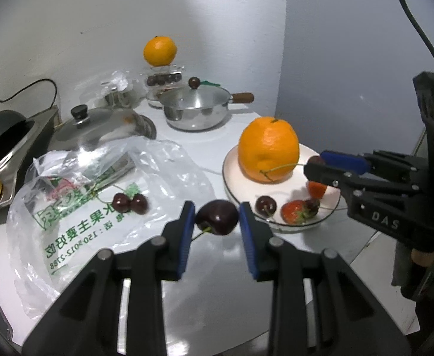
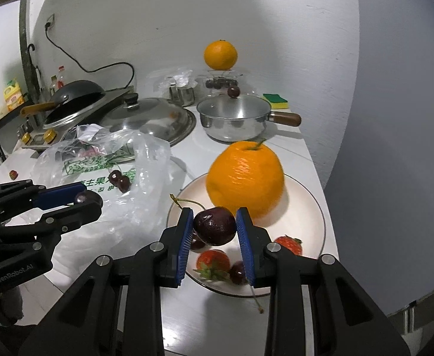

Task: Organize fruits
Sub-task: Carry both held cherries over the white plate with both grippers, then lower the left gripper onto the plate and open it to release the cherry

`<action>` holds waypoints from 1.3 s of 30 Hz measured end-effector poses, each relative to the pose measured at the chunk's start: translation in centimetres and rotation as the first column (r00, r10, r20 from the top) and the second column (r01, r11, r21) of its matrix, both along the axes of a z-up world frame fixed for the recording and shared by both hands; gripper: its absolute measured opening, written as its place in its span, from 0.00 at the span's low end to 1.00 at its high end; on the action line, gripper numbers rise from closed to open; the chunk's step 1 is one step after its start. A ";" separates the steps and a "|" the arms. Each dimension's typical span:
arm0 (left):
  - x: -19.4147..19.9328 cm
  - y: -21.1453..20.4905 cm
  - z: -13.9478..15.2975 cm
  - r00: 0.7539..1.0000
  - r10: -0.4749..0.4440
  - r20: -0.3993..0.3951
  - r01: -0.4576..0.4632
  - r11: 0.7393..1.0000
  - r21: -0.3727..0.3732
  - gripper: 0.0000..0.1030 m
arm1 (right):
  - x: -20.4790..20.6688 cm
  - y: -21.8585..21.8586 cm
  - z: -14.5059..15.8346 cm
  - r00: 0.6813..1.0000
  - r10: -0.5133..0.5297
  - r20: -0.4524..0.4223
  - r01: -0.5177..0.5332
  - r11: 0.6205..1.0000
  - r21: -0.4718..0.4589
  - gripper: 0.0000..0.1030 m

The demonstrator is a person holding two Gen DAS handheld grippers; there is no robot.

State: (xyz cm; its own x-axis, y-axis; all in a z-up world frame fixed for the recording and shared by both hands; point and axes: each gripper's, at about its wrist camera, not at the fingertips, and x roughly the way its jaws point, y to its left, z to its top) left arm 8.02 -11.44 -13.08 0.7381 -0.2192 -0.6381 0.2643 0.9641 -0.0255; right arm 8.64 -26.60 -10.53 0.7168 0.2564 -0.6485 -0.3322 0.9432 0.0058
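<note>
Readable stuff first: "DAS" on the right gripper (image 1: 313, 167), "GenRobot.AI" on the left gripper (image 2: 87, 200), and the plastic bag (image 1: 77, 207) has green Chinese print plus "150*012-2788", partly crumpled. Each gripper is clenched on a dark cherry: left cherry (image 1: 217, 217) just left of the plate (image 2: 314, 207), right cherry (image 2: 215, 225) over it. Behind the right gripper, the plate's small fruits are half hidden.

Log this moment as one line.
left gripper: shut on cherry | right gripper: shut on second cherry above plate
</note>
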 end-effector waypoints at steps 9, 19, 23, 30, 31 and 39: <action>0.6 -2.3 -0.3 1.000 -0.028 -0.013 0.028 0.999 0.018 0.31 | 0.4 -2.8 -0.5 0.999 -0.035 -0.009 0.035 0.999 0.016 0.31; 1.9 -4.7 -0.5 0.998 -0.060 -0.020 0.061 0.998 0.027 0.31 | 1.0 -5.3 -1.1 0.999 -0.050 -0.016 0.050 0.998 0.038 0.31; 2.6 -5.9 -0.9 0.996 -0.079 -0.032 0.080 0.996 0.030 0.31 | 1.3 -6.2 -1.3 0.999 -0.049 -0.020 0.050 0.998 0.042 0.31; 3.9 -8.1 -1.6 0.993 -0.109 -0.054 0.111 0.993 0.033 0.31 | 1.9 -7.9 -1.8 0.997 -0.068 -0.027 0.069 0.996 0.051 0.31; 4.1 -8.3 -1.7 0.992 -0.113 -0.057 0.115 0.993 0.033 0.31 | 2.0 -8.1 -1.9 0.997 -0.069 -0.029 0.071 0.996 0.051 0.31; 5.1 -10.3 -2.4 0.987 -0.139 -0.081 0.143 0.989 0.039 0.31 | 2.9 -9.1 -2.8 0.998 -0.045 -0.049 0.048 0.997 0.056 0.31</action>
State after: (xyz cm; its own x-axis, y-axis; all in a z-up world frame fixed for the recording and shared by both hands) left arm 13.15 -21.78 -15.52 0.6498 -0.2875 -0.7036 0.3964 0.9180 -0.0089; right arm 11.51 -35.73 -13.29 0.6976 0.2608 -0.6673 -0.2859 0.9554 0.0744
